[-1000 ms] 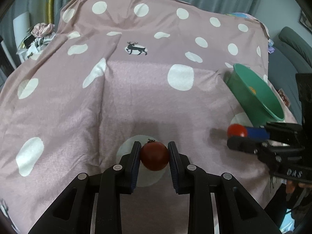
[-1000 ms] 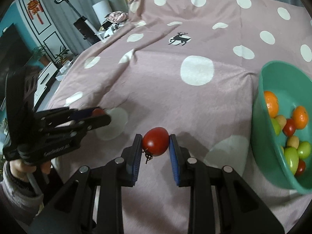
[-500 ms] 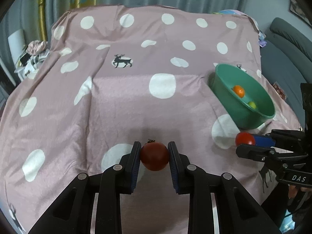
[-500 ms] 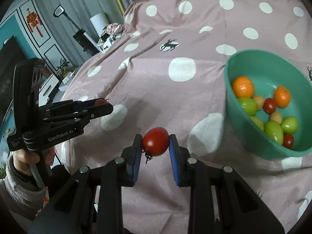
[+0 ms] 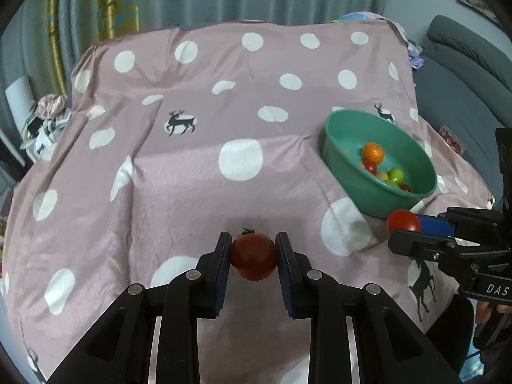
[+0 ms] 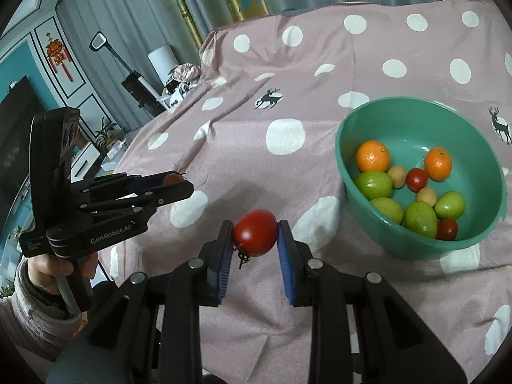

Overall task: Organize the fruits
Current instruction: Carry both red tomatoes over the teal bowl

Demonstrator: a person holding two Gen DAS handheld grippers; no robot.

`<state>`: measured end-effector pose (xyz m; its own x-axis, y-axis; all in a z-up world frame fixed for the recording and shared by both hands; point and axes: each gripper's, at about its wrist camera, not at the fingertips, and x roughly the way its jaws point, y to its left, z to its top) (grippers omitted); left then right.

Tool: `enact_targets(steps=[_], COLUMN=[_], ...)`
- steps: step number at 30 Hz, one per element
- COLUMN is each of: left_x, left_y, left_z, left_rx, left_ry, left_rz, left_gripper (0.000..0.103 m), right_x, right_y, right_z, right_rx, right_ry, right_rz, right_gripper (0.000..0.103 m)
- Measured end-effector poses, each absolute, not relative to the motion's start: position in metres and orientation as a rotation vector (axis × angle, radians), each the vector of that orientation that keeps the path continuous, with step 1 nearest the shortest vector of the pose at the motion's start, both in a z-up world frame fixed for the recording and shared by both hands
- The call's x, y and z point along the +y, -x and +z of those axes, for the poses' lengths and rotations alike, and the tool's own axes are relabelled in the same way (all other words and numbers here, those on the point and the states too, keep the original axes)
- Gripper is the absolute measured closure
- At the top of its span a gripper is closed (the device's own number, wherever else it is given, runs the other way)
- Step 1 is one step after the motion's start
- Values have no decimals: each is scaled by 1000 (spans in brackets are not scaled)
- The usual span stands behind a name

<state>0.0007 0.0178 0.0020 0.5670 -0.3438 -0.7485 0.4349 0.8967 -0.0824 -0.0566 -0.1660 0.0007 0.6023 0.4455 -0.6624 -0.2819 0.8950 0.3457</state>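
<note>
Left wrist view: left claw (image 5: pixel 253 257) clamped on a dark red tomato (image 5: pixel 253 256), bottom centre, above the pink polka-dot cloth (image 5: pixel 192 192). Cloth bare across left and middle, wide free room there. Green bowl (image 5: pixel 352 198) centre right holds oranges and small green and red fruit. Right claw (image 5: pixel 404 228) enters at right edge, just beside the bowl's near rim, gripping a bright red tomato (image 5: pixel 403 220).

Right wrist view: left claw (image 6: pixel 184 184) at left, a hand (image 6: pixel 48 268) on its handle. Right claw (image 6: pixel 255 238) bottom centre, clamped on its tomato (image 6: pixel 255 232). Bowl (image 6: pixel 416 243) at right, near cloth edge, open cloth between.
</note>
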Motion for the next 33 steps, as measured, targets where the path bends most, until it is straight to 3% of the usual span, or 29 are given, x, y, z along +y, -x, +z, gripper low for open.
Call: enact_targets(steps=[33], left_x=[-75], left_y=[-8], left_z=[41], left_rx=[746], left_ry=[-263], left_rz=[-563], left_gripper=[75], right_x=[-242], right_y=[77], right_z=[25], right_rx=[674], right_ry=[-323], right_rz=[305], right_gripper=[75])
